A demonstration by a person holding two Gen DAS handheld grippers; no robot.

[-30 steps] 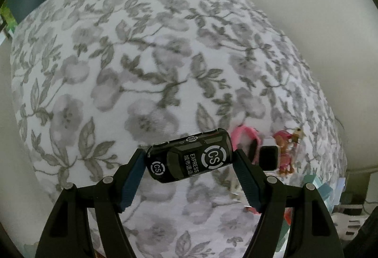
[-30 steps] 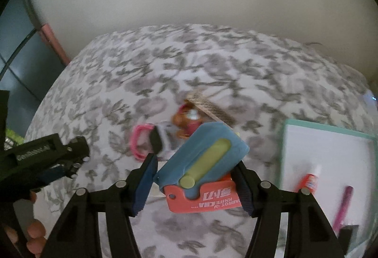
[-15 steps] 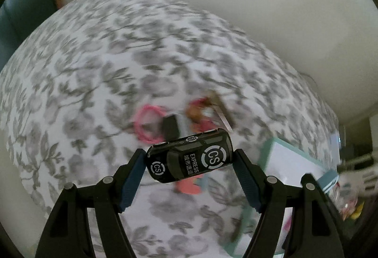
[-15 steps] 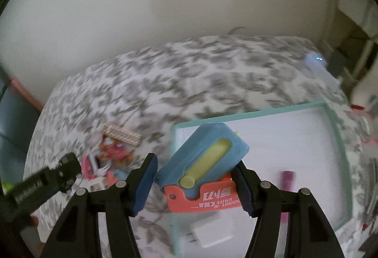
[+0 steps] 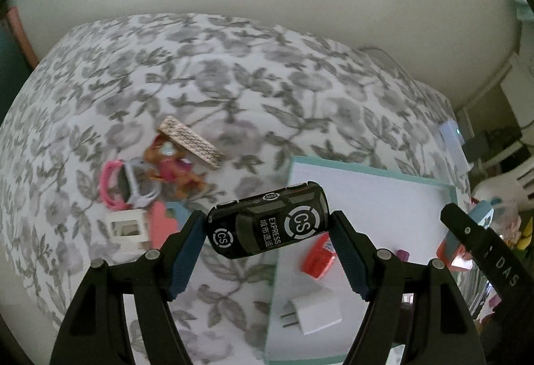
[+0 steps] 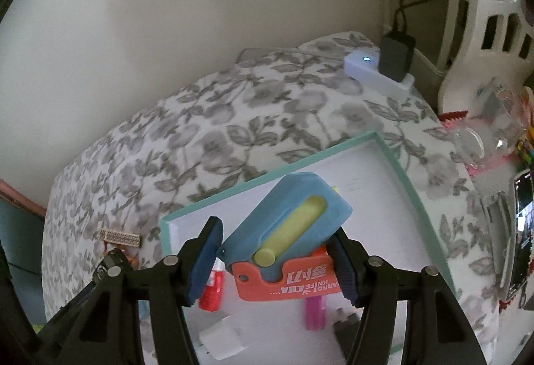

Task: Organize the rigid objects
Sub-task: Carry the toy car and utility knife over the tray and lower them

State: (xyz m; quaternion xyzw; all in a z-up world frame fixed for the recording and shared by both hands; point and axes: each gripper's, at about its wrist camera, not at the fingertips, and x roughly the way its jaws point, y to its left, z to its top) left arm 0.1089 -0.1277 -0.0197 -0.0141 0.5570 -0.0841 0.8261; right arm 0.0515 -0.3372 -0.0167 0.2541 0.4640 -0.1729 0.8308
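"CS EXPRESS" — toy car [image 5: 268,220]

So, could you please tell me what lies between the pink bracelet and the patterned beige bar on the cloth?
In the left wrist view, a brown and pink toy figure lies between the pink bracelet and the patterned beige bar.

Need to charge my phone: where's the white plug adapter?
In the left wrist view, the white plug adapter lies inside the teal-rimmed tray, near its front-left corner, below the red bottle.

A floral-clothed table [image 5: 253,91] carries a teal-rimmed tray [image 5: 337,162] toward its right edge, and toys [image 5: 173,164] left of it.
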